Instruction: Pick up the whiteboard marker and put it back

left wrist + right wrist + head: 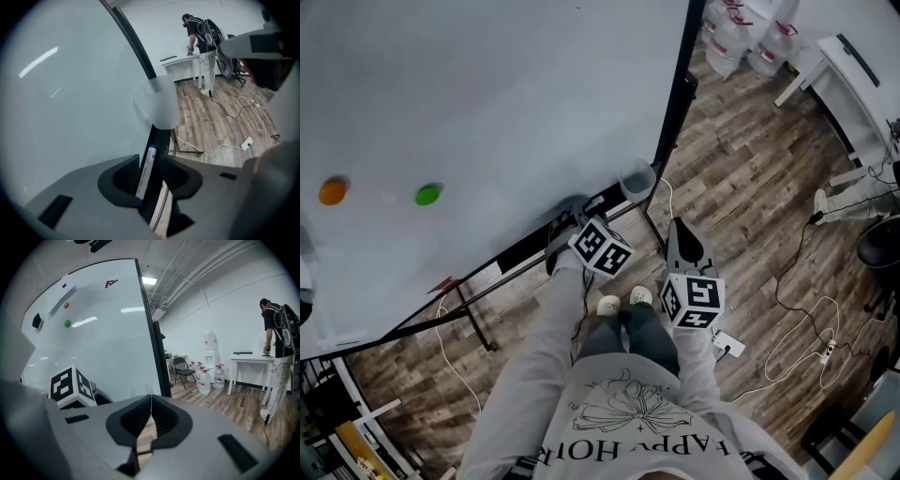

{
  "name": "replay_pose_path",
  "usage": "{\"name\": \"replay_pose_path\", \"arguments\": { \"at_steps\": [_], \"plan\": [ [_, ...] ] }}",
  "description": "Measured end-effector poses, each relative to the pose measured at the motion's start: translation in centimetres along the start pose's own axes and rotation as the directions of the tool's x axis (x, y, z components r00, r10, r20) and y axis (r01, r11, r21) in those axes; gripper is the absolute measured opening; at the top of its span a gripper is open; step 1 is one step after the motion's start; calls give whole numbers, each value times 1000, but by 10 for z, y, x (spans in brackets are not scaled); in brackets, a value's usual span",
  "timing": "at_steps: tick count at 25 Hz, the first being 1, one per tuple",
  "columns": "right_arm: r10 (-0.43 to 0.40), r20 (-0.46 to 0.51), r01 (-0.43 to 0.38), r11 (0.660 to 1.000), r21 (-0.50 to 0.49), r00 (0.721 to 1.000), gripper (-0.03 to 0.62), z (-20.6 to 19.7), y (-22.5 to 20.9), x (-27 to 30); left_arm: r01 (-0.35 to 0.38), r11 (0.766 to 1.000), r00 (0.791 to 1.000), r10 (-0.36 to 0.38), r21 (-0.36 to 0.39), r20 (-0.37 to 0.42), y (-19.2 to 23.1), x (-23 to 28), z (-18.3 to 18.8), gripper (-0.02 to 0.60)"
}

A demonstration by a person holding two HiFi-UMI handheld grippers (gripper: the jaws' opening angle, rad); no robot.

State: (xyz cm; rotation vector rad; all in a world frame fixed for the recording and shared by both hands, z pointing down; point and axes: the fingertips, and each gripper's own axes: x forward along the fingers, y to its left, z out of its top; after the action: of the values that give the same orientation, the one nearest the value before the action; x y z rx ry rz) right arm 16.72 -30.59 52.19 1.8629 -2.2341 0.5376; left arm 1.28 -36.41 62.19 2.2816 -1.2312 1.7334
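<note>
Left gripper (150, 159): jaws narrowly spread, straddling the whiteboard marker (145, 172). Marker: white barrel, blue end towards the camera, lying against the left-hand jaw; a dark gap separates it from the other jaw. It runs along the black lower rail (161, 140) of the whiteboard (487, 94). Right gripper (151, 401): jaws pressed together, nothing between them; held over the floor, just beside the left gripper and apart from the board. Marker cubes: one on each gripper, the left one (600, 248), the right one (692, 300). Clear plastic cup (157, 101): fixed at the corner of the board frame, just beyond the marker's far end. Board surface: white, carrying one orange magnet (333, 191) and one green magnet (427, 194) side by side, well apart from the grippers. Below the grippers: the wearer's pale shoes (623, 300) on a wood-plank floor (741, 187). Floor items: a white power strip (727, 345) near the right gripper, white cables beyond it. Far side of the room: a folding chair (180, 366), a group of water jugs (206, 378), a white table (251, 357) and a person (276, 333) standing at it.
</note>
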Motion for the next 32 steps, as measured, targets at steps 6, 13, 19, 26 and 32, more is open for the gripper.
{"name": "replay_pose_path", "arguments": {
  "at_steps": [6,13,19,26,32],
  "plan": [
    [9,-18,-8,1000,10,1000,3,-3,-12,11,22,1000,998,-22,1,-52,0,13,7,137],
    [11,-33,-11,1000,18,999,3,-10,-20,14,33,999,993,-32,5,-113,-1,23,2,137],
    [6,-40,-5,1000,21,999,3,-10,-26,16,37,998,991,-30,48,-129,-2,25,3,129],
    [-3,-42,4,1000,21,999,3,-11,-33,19,8,993,987,10,115,-158,-3,36,-2,71],
    [-9,-45,11,1000,29,999,3,-12,-37,19,12,992,984,10,125,-176,-3,35,-3,67]
  ]
}}
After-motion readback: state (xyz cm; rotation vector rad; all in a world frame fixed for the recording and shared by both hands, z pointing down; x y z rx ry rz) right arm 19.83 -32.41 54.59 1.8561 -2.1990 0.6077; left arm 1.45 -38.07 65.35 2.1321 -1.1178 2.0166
